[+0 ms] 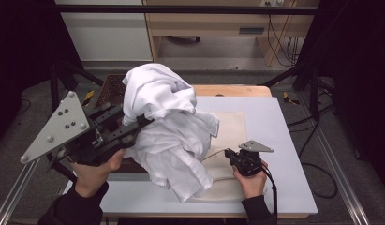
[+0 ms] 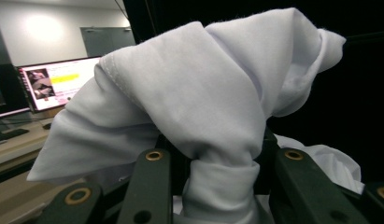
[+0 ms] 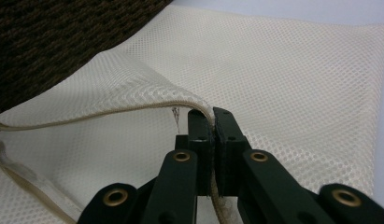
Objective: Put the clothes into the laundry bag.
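The white table top (image 1: pixel 279 140) ends at a strip of pale wood (image 1: pixel 232 90) along its far edge — beyond that stands a light wooden cabinet (image 1: pixel 209 28) with dark cables (image 1: pixel 281 42) hanging at its right. A dark speckled mat (image 1: pixel 113 89) lies at the table's far left corner. In the left gripper view a lit monitor (image 2: pixel 56 81) sits on a desk (image 2: pixel 17 140) — grey wall behind it

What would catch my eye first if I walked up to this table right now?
Probably the big bundle of white cloth, bunched between the jaws of the left gripper and held up over the table's left side. Next, the right gripper, nearer the person, pinches the zippered edge of a cream mesh bag lying flat on the white table.
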